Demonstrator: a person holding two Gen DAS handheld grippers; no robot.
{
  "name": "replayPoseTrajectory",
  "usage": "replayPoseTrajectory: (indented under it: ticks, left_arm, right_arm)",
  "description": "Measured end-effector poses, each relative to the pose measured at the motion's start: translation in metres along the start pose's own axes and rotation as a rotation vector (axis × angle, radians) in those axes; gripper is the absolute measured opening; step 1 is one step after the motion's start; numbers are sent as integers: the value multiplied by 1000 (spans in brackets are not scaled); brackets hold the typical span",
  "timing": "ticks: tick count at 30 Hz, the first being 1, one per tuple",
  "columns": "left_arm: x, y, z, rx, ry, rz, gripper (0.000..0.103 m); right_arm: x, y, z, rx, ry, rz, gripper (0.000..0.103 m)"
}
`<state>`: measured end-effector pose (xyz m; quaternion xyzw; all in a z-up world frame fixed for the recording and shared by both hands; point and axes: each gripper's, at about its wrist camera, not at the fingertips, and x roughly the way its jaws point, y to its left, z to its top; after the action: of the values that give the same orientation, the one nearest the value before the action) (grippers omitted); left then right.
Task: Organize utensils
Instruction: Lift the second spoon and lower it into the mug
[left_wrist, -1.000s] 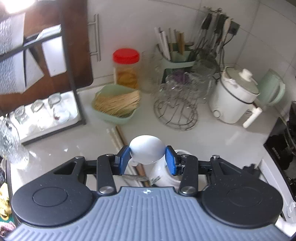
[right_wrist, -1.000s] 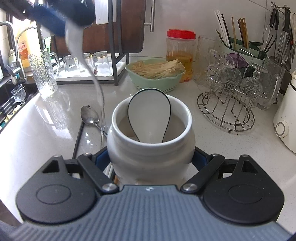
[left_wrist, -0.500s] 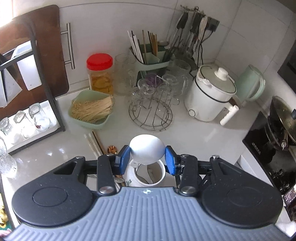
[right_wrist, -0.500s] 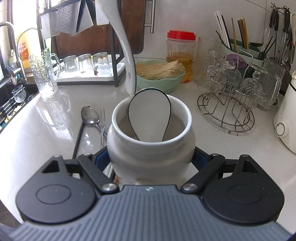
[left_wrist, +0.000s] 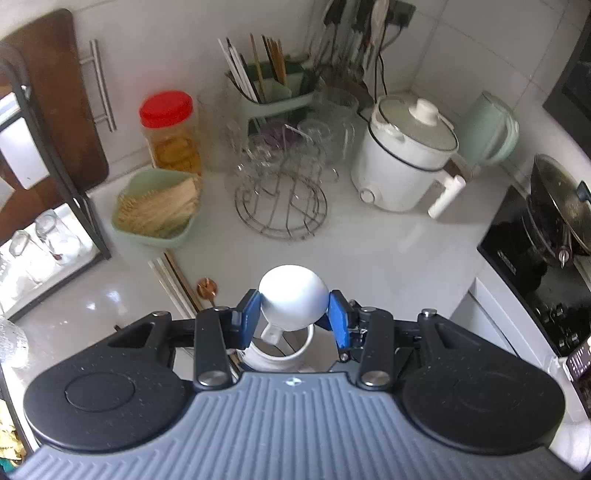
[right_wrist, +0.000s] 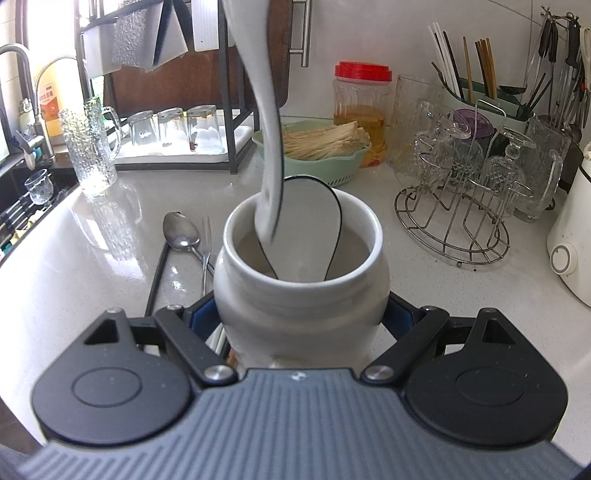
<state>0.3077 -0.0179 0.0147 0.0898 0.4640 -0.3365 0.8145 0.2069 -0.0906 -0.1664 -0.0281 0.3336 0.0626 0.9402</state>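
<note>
My left gripper (left_wrist: 293, 314) is shut on the bowl of a white ceramic spoon (left_wrist: 293, 297), held right above the white ceramic jar (left_wrist: 275, 356). In the right wrist view that spoon (right_wrist: 264, 122) hangs handle-down, its tip just inside the mouth of the jar (right_wrist: 301, 291). My right gripper (right_wrist: 301, 317) is shut on the jar's sides. Another white spoon with a black rim (right_wrist: 308, 225) stands inside the jar. On the counter left of the jar lie a metal spoon (right_wrist: 181, 232), a fork (right_wrist: 205, 240), a black chopstick (right_wrist: 157, 273) and pale chopsticks (left_wrist: 168, 286).
A green bowl of sticks (right_wrist: 321, 151), a red-lidded jar (right_wrist: 362, 107) and a wire rack of glasses (right_wrist: 461, 199) stand behind. A white cooker (left_wrist: 402, 162) and green kettle (left_wrist: 487, 129) sit to the right, a stove with a wok (left_wrist: 554, 221) beyond. Sink and glass tray (right_wrist: 173, 144) lie left.
My left gripper has carried the white spoon from the left to over the jar, and the handle tip has come down into the jar's mouth. The right gripper and jar stayed still.
</note>
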Motion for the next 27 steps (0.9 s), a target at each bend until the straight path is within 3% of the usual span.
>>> replayPoseTrajectory:
  ticks: [9, 14, 22, 27]
  left_arm:
    - [44, 3, 0, 36, 133, -15, 44]
    - [68, 3, 6, 61, 232, -19, 30]
    - [94, 10, 14, 58, 303, -13, 8]
    - [106, 14, 7, 28, 333, -5, 7]
  right_arm:
    - [0, 1, 0, -2, -6, 2, 91]
    - [0, 0, 0, -2, -7, 3, 91]
    - [1, 0, 0, 0, -14, 2, 91]
    - [1, 0, -1, -2, -15, 3, 91]
